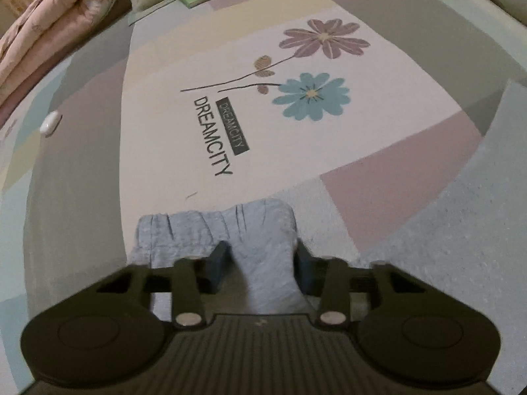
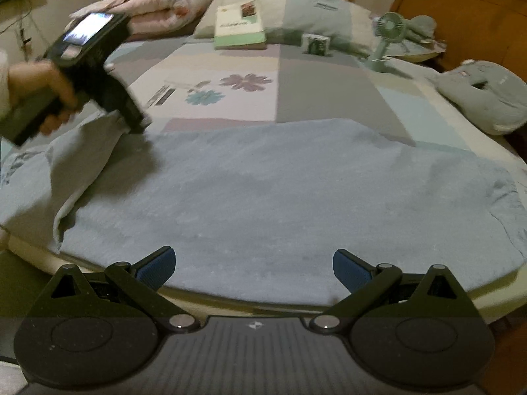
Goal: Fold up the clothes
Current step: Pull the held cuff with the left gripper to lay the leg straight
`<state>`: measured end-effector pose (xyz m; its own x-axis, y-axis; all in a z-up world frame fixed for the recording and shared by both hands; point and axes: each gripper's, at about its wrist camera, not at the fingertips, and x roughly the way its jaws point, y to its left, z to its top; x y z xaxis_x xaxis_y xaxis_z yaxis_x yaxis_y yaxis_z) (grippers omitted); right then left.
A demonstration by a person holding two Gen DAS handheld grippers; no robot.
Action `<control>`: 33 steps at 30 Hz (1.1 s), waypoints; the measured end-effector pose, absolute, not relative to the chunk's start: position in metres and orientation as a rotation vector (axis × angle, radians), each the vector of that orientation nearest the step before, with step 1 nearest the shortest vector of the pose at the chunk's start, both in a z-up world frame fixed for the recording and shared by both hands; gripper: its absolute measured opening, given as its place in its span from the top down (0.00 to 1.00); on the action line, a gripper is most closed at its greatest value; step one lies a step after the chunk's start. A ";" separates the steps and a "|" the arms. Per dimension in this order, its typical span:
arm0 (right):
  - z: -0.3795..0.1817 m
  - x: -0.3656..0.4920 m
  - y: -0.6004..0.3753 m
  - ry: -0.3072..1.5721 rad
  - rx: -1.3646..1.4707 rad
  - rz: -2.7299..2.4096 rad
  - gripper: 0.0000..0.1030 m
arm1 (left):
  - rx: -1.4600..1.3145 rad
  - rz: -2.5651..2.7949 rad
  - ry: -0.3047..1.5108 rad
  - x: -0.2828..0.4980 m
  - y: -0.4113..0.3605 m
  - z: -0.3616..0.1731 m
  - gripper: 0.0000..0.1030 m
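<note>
A light blue garment (image 2: 270,191) lies spread flat across the near part of the bed. Its left part is pulled up off the bed. My left gripper (image 1: 262,260) is shut on a bunched fold of this garment (image 1: 263,250), which passes between the two dark fingers. In the right wrist view a hand holds that left gripper (image 2: 135,121) at the garment's raised left corner. My right gripper (image 2: 253,263) is open, with its blue pads (image 2: 158,265) wide apart over the garment's near edge and nothing between them.
The bed sheet (image 1: 329,151) has pastel blocks, printed flowers and lettering. A green book (image 2: 238,29), a small box (image 2: 314,44) and a hand fan (image 2: 385,39) lie by the pillows. A pink quilt (image 2: 154,6) is at far left and a grey plush cushion (image 2: 484,95) at right. A small white object (image 1: 50,124) rests on the sheet.
</note>
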<state>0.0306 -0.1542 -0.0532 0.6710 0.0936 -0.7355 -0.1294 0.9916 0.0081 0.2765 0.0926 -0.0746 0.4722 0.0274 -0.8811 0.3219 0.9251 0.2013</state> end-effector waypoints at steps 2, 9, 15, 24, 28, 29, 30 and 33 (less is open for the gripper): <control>-0.055 0.033 -0.157 0.834 -0.024 0.120 0.00 | 0.355 -0.195 1.049 0.269 0.102 -0.069 0.86; -0.063 0.044 -0.142 0.859 -0.034 0.182 0.00 | 0.323 -0.226 0.977 0.239 0.135 -0.047 0.91; -0.065 0.051 -0.123 0.871 -0.052 0.237 0.00 | 0.284 -0.202 0.921 0.211 0.174 -0.026 0.93; -0.069 0.056 -0.104 0.888 -0.072 0.275 0.00 | 0.235 -0.150 0.859 0.172 0.231 -0.007 0.93; -0.070 0.059 -0.095 0.899 -0.085 0.291 0.00 | 0.210 -0.132 0.848 0.159 0.251 -0.003 0.93; -0.071 0.059 -0.093 0.901 -0.090 0.295 0.00 | 0.205 -0.132 0.846 0.156 0.256 -0.003 0.93; -0.071 0.059 -0.091 0.901 -0.095 0.298 0.00 | 0.199 -0.131 0.845 0.153 0.260 -0.002 0.93; -0.071 0.060 -0.085 0.904 -0.104 0.306 0.00 | 0.178 -0.123 0.843 0.144 0.272 -0.004 0.93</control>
